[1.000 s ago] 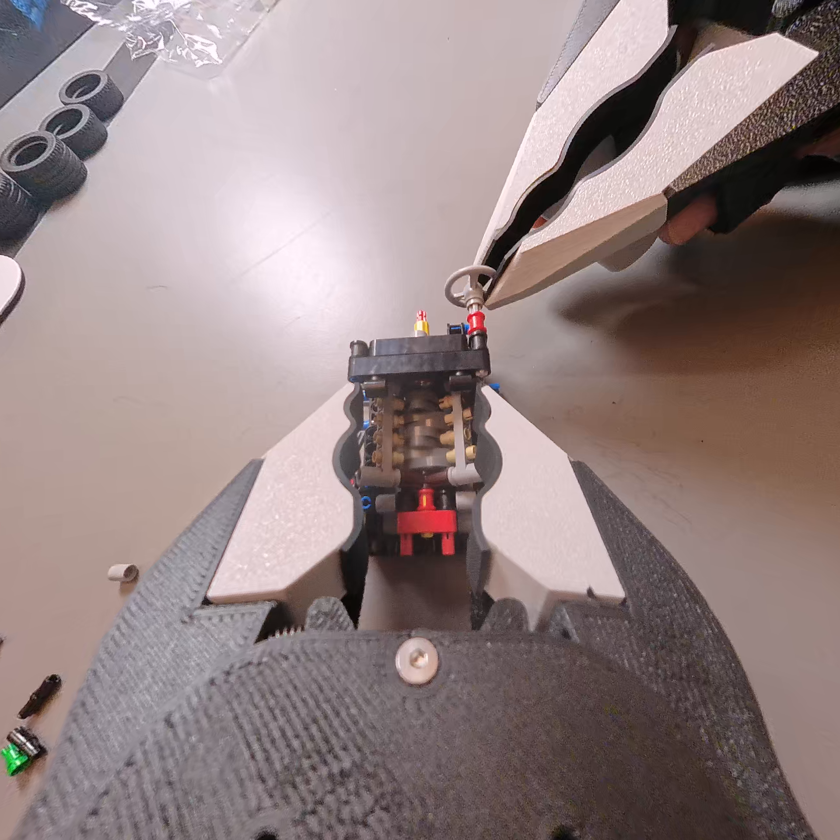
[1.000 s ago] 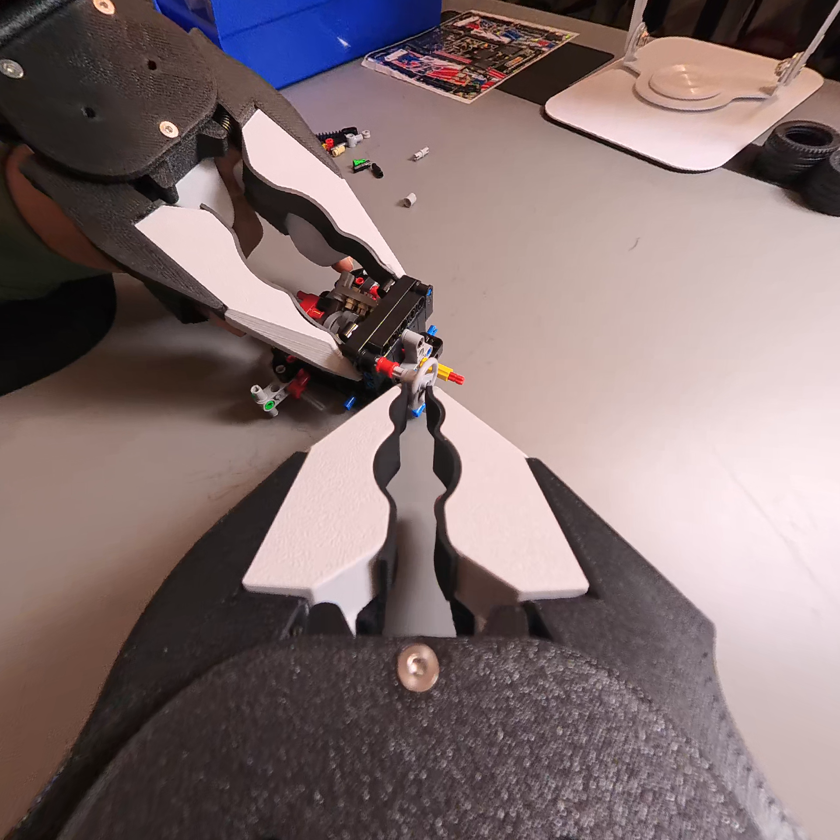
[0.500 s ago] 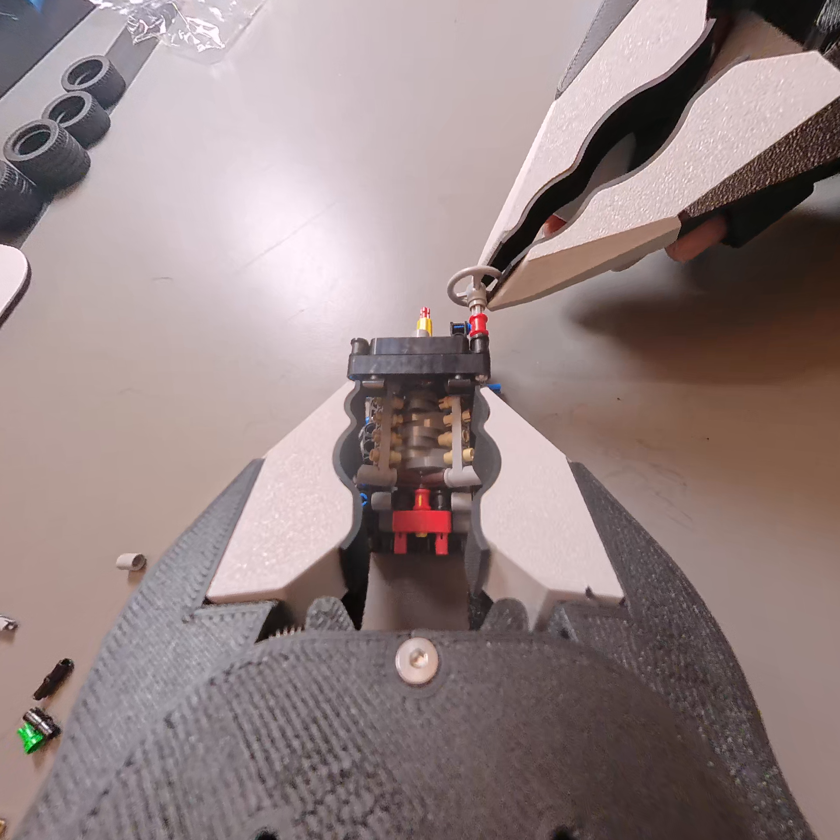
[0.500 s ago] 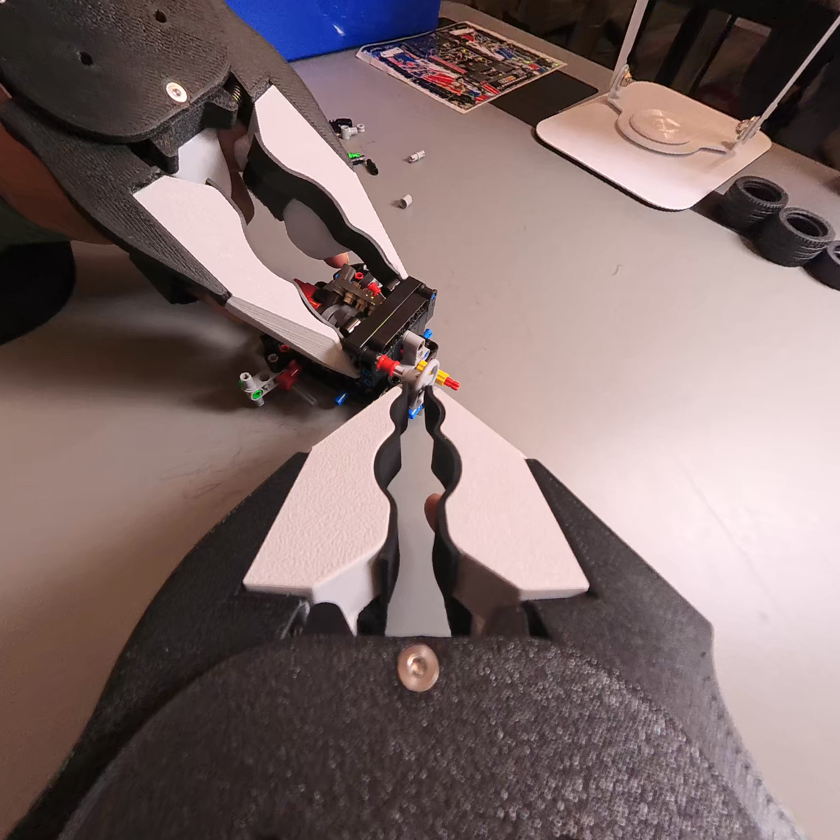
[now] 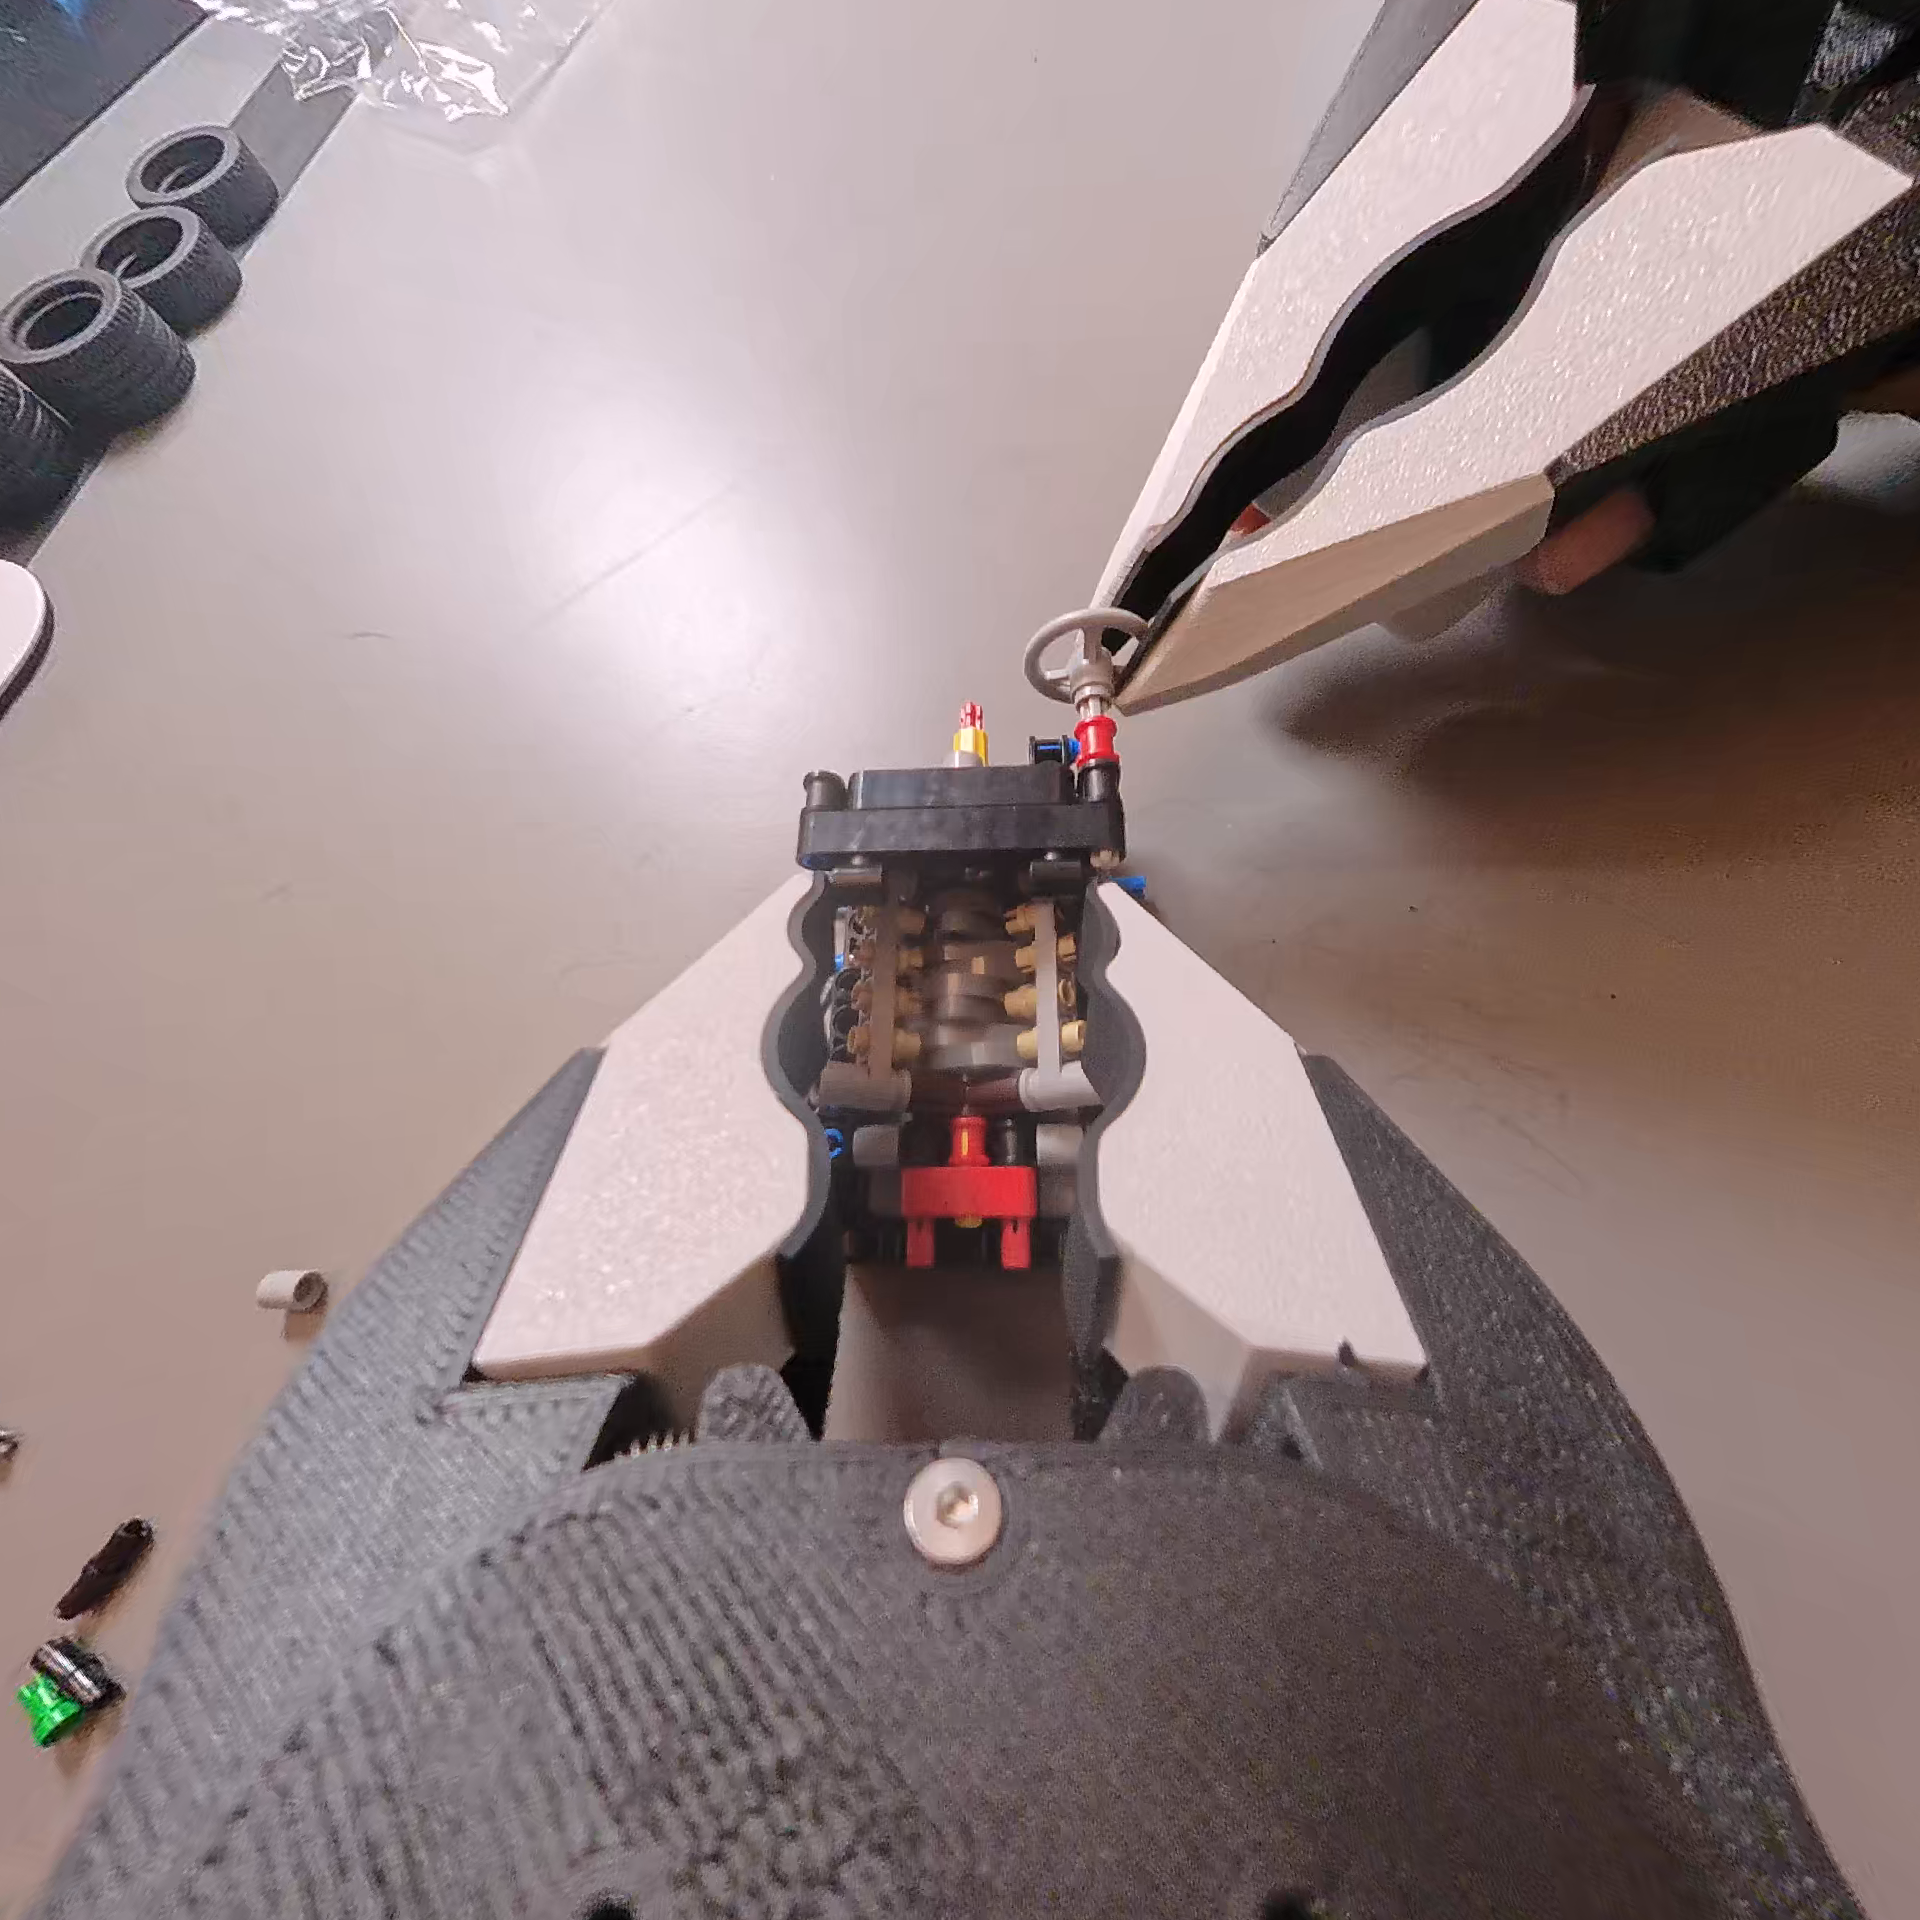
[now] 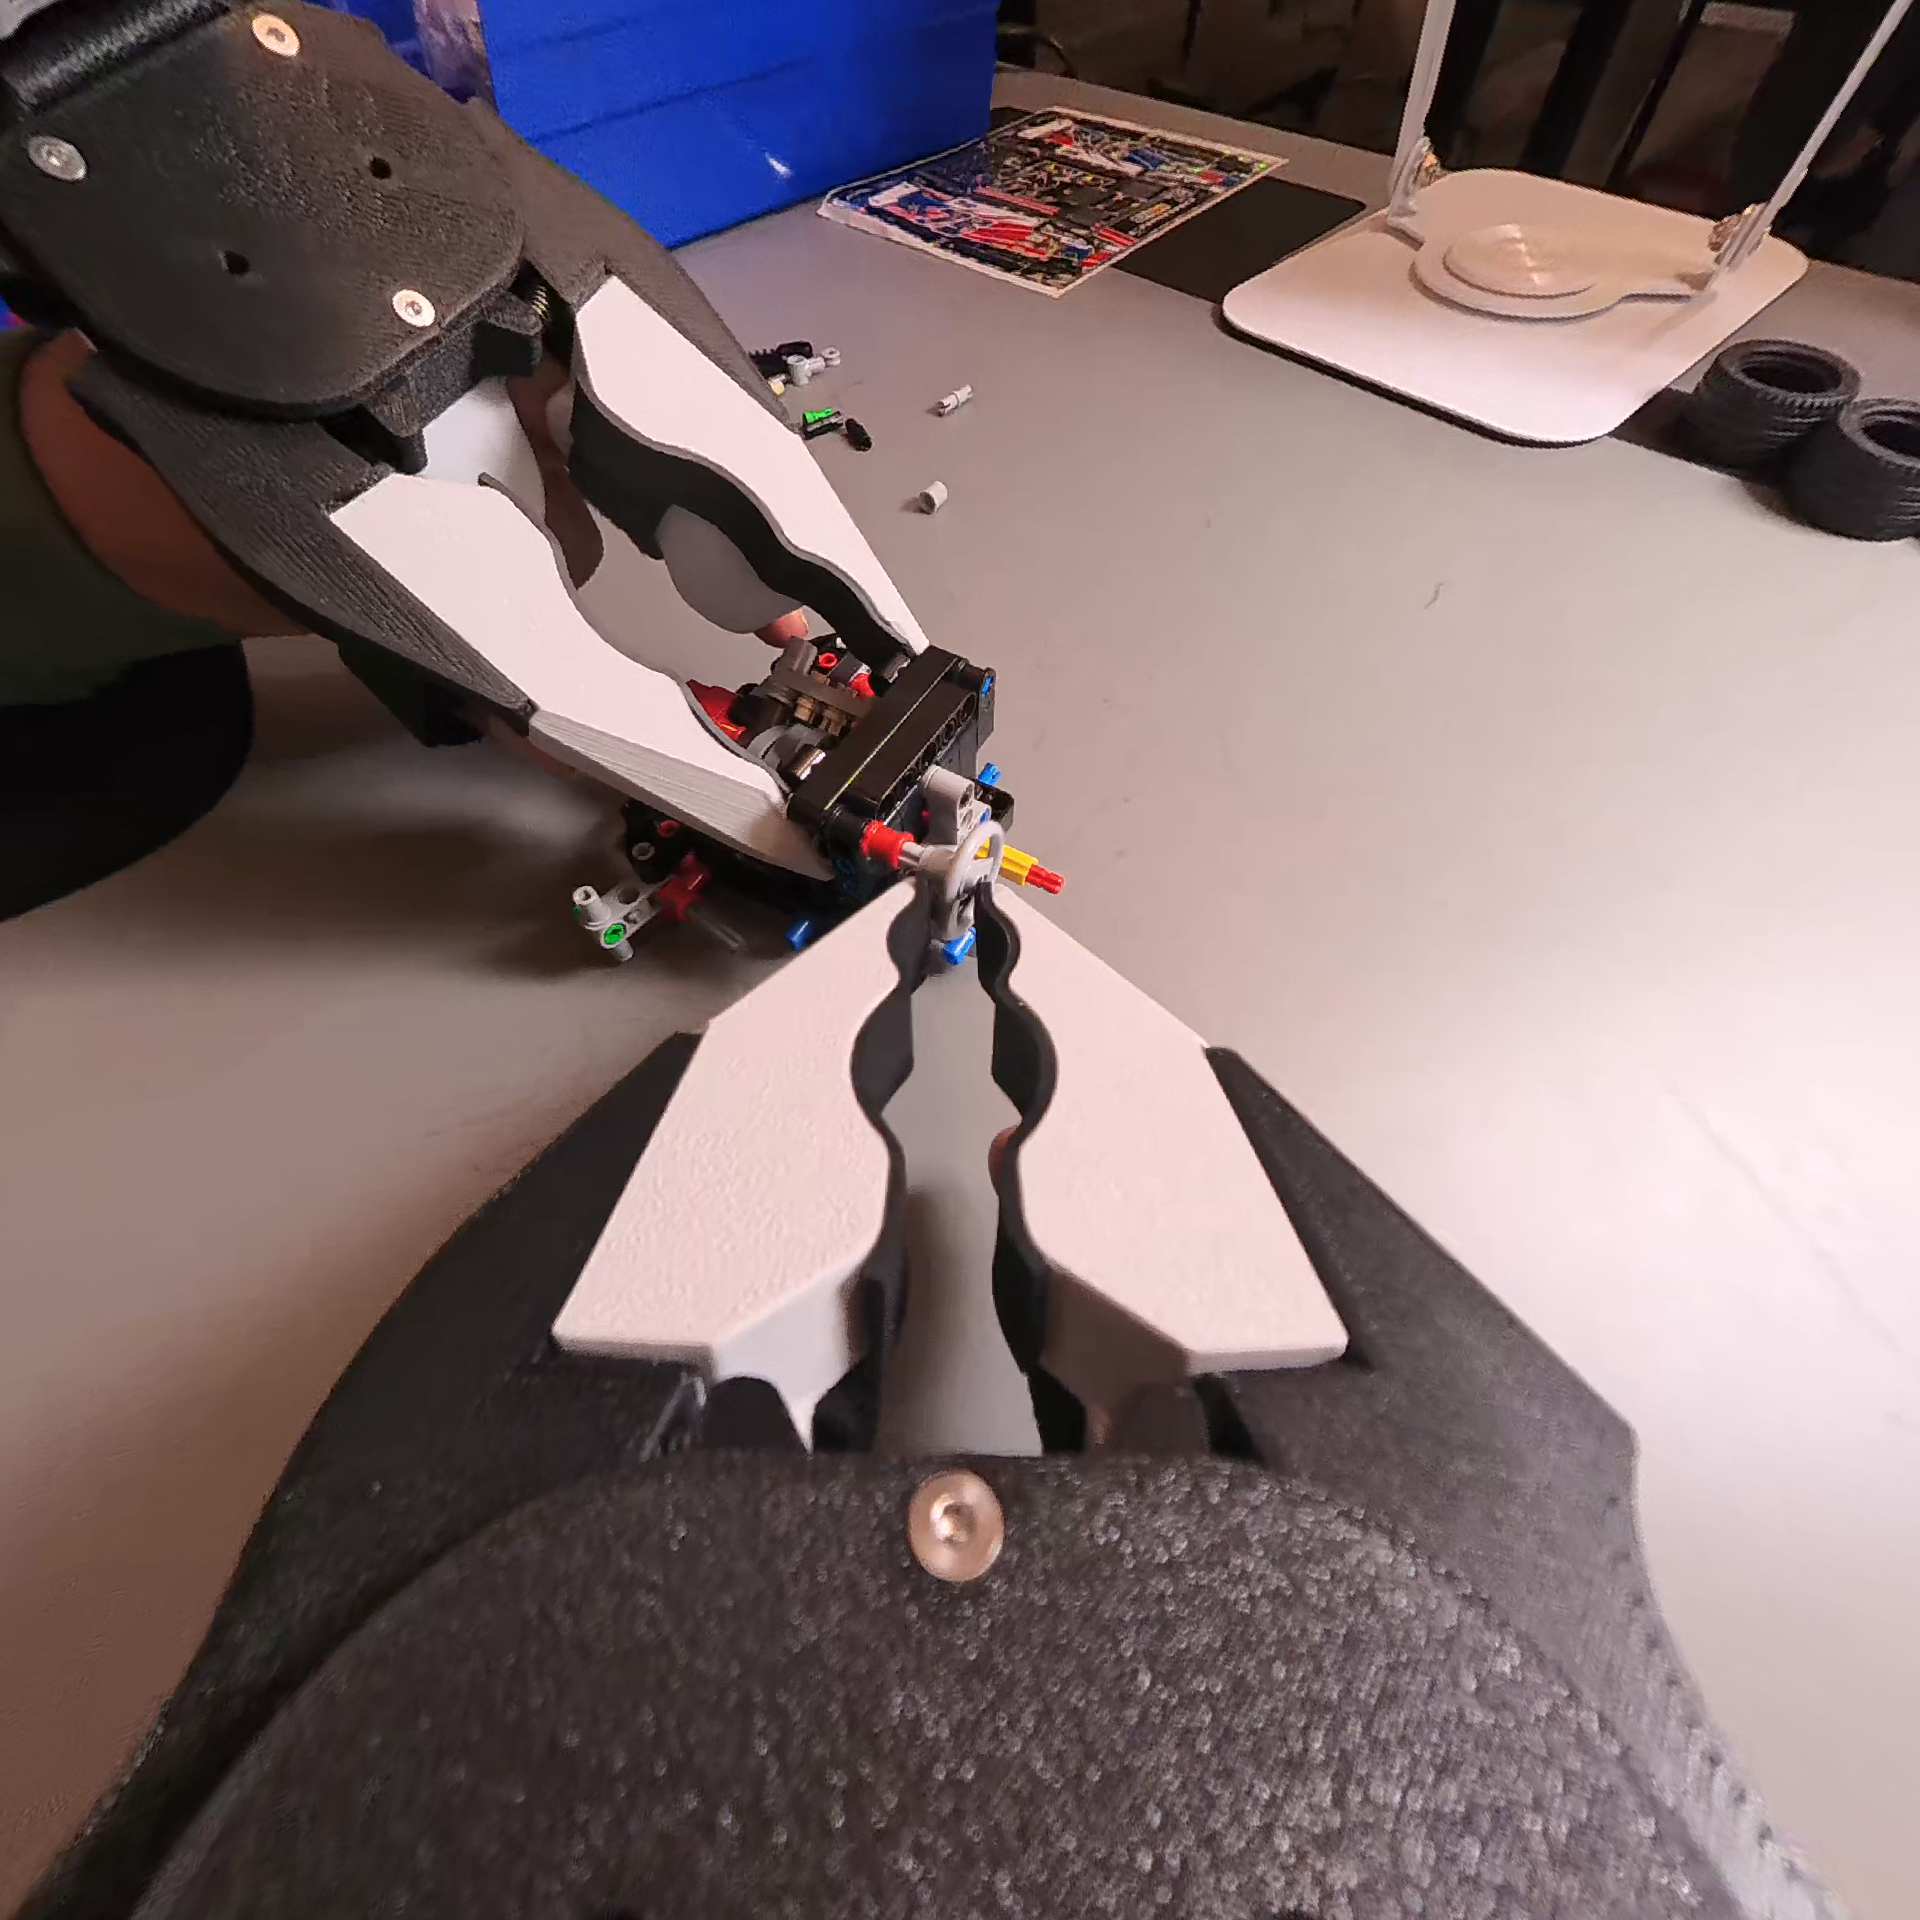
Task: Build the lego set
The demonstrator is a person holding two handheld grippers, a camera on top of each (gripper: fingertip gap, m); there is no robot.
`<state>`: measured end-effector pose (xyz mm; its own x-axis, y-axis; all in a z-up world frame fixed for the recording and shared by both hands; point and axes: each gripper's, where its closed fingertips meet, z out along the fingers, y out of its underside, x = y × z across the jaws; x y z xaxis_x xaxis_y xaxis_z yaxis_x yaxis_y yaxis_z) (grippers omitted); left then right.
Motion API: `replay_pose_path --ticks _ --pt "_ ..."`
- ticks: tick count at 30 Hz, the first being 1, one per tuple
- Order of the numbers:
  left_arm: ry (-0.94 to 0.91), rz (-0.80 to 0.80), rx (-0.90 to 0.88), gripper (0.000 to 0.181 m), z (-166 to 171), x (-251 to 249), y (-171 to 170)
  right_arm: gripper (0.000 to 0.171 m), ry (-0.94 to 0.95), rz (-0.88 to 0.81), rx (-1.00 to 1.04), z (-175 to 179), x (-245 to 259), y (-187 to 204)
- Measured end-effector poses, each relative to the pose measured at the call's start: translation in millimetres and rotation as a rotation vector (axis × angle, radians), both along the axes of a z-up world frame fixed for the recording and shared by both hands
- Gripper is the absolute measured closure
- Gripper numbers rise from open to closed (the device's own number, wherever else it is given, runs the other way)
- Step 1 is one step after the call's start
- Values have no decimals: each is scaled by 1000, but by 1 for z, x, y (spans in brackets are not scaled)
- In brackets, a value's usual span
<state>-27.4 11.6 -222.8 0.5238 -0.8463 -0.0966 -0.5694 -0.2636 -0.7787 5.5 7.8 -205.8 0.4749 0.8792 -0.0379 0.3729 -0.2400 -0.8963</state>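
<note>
My left gripper is shut on the lego assembly, a small engine block with a black frame at its far end, tan pins and a red piece near my palm. It rests low on the grey table. A grey steering wheel sits on a red bush at the frame's far right corner. My right gripper is pinched on that steering wheel. In the right wrist view the left gripper clamps the assembly from both sides.
Several black tyres lie at the far left, also seen in the right wrist view. A white stand base, an instruction booklet and a blue bin stand at the back. Small loose pieces lie by the left gripper. The tips of one gripper are about 5 cm away from the tips of the other.
Both grips hold as before. The right gripper has changed its angle slightly while staying on the steering wheel. The assembly has barely moved.
</note>
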Motion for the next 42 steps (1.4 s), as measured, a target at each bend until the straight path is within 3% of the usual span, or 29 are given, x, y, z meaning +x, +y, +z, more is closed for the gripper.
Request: replay_pose_path --ticks 24,34,42 --pt "4 24 13 135 0 -3 3 165 -14 -21 44 0 -3 4" --pt "-23 6 12 117 3 -11 -2 147 14 29 26 2 -4 -2" --pt "-95 -23 -14 118 18 -21 -9 155 5 53 41 2 -4 -6"
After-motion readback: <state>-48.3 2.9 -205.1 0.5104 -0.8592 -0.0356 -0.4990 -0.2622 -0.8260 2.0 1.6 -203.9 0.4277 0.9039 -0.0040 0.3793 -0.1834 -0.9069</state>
